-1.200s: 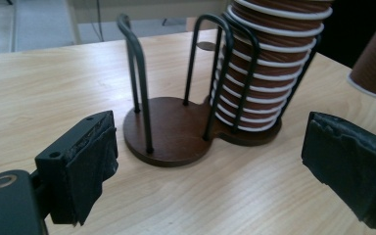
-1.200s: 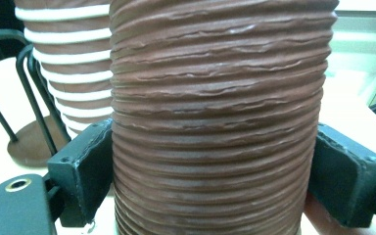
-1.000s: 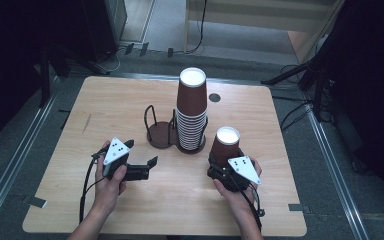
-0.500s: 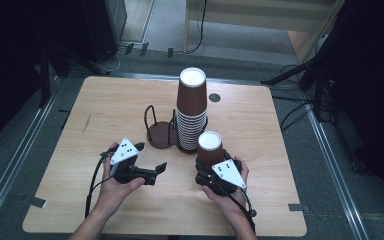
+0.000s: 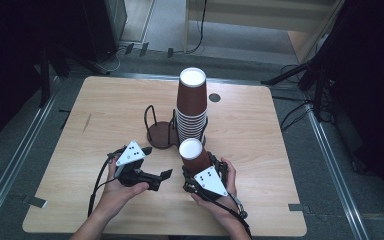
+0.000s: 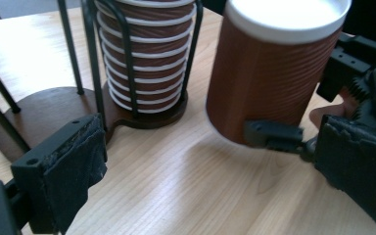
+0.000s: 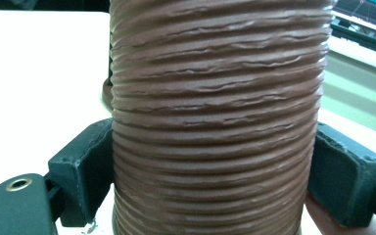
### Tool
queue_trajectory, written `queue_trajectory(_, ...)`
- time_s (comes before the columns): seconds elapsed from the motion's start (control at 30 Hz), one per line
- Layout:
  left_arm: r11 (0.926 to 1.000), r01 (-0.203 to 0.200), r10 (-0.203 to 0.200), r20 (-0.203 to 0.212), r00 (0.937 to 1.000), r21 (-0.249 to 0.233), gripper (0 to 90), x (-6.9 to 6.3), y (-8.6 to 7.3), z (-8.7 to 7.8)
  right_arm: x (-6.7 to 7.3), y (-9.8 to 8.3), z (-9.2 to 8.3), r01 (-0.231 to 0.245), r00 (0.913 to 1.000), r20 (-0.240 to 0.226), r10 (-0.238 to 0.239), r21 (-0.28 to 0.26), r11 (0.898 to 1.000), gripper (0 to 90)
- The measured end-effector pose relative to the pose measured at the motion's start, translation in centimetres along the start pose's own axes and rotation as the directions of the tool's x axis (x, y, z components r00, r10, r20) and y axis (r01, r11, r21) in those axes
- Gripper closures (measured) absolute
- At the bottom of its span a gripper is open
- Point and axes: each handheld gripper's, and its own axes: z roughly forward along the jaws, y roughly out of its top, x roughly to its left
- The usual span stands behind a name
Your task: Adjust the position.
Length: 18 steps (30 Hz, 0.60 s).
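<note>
Right claw [image 5: 196, 176] clamped on 1 brown ribbed paper cup with white rim [image 5: 194, 156]; both pads pressed flat against cup's sides in right gripper view [image 7: 215, 122], 1 pad on each side. Cup upside down, base uppermost, raised just off light wooden counter [image 5: 105, 115] in left gripper view.

Left claw [image 5: 161, 177] wide apart, nothing between pads; jaws just been opening, none touching anything. Held cup [image 6: 274, 68] just beside left claw, off its right pad, apart from it.

Tall stack of brown ribbed paper cups [image 5: 191, 107] standing in black wire rack on round dark base [image 5: 161, 132], right behind held cup, near but apart.

Versus 1 second ago: held cup and right claw shifted leftward, now in front of stack instead of off to its right. Left claw shifted slightly toward centre.
</note>
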Motion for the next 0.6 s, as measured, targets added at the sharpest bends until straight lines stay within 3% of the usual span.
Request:
queue_trajectory(0.17, 0.9999, -0.008, 0.008, 0.017, 0.9998, 0.008, 0.3, -0.3, 0.2, 0.2, 0.8, -0.2, 0.1, 0.039, 0.9991, -0.017, -0.039, 0.002, 0.999, 13.2)
queue_trajectory(0.3, 0.9998, -0.007, 0.006, 0.044, 0.999, 0.018, 2.2, -0.7, 0.3, 0.5, 1.3, -0.1, -0.1, 0.067, 0.9961, -0.056, -0.068, -0.019, 0.998, 13.1)
queue_trajectory(0.53, 0.9979, -0.034, 0.03, 0.06, 0.9977, 0.056, 3.4, -1.2, 0.4, 0.6, 2.4, -0.3, -0.2, 0.157, 0.9845, -0.074, -0.159, -0.031, 0.987, 13.0)
queue_trajectory(0.6, 0.9974, -0.031, 0.026, 0.078, 0.9966, 0.064, 4.0, -1.2, 0.5, 0.6, 2.7, -0.3, -0.2, 0.187, 0.9777, -0.091, -0.189, -0.038, 0.982, 13.0)
